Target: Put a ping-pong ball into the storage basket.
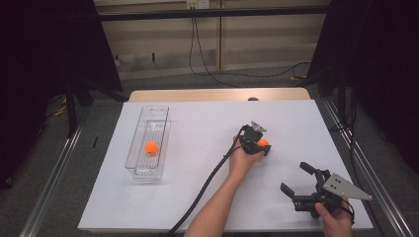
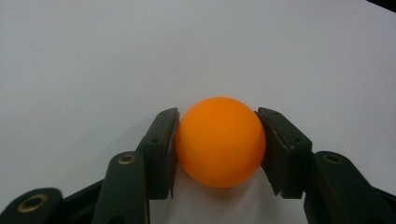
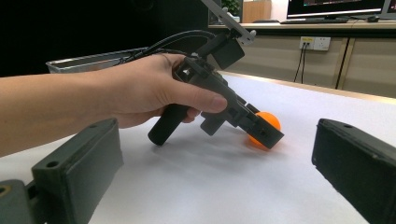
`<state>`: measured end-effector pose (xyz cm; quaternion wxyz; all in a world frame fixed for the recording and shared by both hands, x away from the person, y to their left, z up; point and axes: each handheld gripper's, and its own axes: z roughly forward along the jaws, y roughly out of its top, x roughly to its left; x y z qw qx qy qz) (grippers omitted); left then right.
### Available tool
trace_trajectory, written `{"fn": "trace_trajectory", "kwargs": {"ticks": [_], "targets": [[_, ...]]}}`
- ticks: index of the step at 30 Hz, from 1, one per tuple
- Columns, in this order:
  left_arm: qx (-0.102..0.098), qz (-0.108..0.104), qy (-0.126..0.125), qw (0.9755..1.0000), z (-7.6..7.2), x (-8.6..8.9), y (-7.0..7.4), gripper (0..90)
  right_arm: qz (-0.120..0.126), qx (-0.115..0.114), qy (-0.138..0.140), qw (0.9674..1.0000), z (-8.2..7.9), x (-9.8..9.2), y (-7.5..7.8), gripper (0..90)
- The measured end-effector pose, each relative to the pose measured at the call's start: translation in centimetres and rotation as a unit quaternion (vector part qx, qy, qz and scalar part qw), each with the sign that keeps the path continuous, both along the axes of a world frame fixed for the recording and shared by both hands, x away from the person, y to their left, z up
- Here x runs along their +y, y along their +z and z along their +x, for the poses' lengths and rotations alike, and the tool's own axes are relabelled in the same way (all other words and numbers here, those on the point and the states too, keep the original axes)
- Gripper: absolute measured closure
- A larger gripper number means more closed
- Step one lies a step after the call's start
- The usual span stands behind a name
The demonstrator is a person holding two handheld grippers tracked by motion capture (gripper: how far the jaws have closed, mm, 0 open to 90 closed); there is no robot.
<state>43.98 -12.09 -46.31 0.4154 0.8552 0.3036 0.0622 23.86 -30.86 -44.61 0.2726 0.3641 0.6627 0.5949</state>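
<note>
An orange ball (image 1: 263,142) lies on the white table sheet (image 1: 197,192), right of centre. My left gripper (image 1: 263,146) is shut on it, and in the left gripper view both pads press the sides of the ball (image 2: 219,142) while it rests on the sheet. The right gripper view shows the hand tilting that gripper (image 3: 268,133) down onto the ball (image 3: 266,122). At the near right corner my right gripper (image 1: 295,177) stands open with nothing between its wide jaws. A second orange ball (image 1: 151,147) sits inside a clear plastic bin (image 1: 133,148) at the left.
The left gripper's black cable (image 1: 207,182) trails back across the sheet toward the near edge. A strip of wooden table edge (image 1: 217,95) lies beyond the sheet. Dark curtains (image 1: 44,44) and stands flank the table on both sides.
</note>
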Motion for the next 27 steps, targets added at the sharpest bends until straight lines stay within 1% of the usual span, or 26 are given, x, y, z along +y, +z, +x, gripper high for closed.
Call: {"fn": "trace_trajectory", "kwargs": {"ticks": [6, 7, 8, 9, 12, 14, 16, 19, 23, 27], "targets": [[0.003, 0.003, 0.003, 1.0000, 0.0, 0.2, 0.1, 50.9, 0.002, 0.000, -0.002, 1.0000, 0.0, -0.1, 0.0, 1.3], [0.008, 0.002, 0.004, 1.0000, 0.0, 0.3, 0.2, 50.9, 0.002, 0.000, -0.002, 1.0000, 0.0, -0.1, 0.0, 1.3], [0.012, 0.000, 0.003, 0.9999, 0.0, 0.4, 0.3, 50.9, 0.001, 0.000, -0.001, 1.0000, 0.0, -0.1, 0.0, 1.3], [0.012, 0.000, 0.003, 0.9999, 0.0, 0.5, 0.3, 50.9, 0.001, 0.001, -0.001, 1.0000, 0.0, -0.1, 0.0, 1.3], [0.014, -0.009, 0.004, 0.9999, -0.1, 0.8, 0.6, 50.9, 0.001, 0.000, -0.001, 1.0000, 0.0, -0.1, 0.0, 1.3], [0.011, -0.006, 0.002, 0.9999, -0.1, 1.1, 0.9, 50.9, 0.001, -0.001, -0.002, 1.0000, 0.0, -0.1, 0.0, 1.3], [0.012, -0.008, 0.003, 0.9999, -0.2, 1.3, 1.2, 50.9, 0.000, 0.000, -0.002, 1.0000, 0.0, -0.1, 0.0, 1.3], [0.011, -0.007, -0.004, 0.9999, -0.2, 1.6, 1.5, 50.9, -0.002, 0.000, -0.001, 1.0000, 0.0, 0.0, 0.0, 1.3], [0.013, -0.010, -0.004, 0.9999, -0.4, 2.0, 1.8, 50.9, -0.003, 0.000, -0.002, 1.0000, 0.1, 0.0, 0.0, 1.3], [0.010, -0.009, -0.006, 0.9999, -0.4, 2.5, 2.1, 50.9, -0.003, 0.000, -0.002, 1.0000, 0.1, 0.0, 0.0, 1.3]]}}
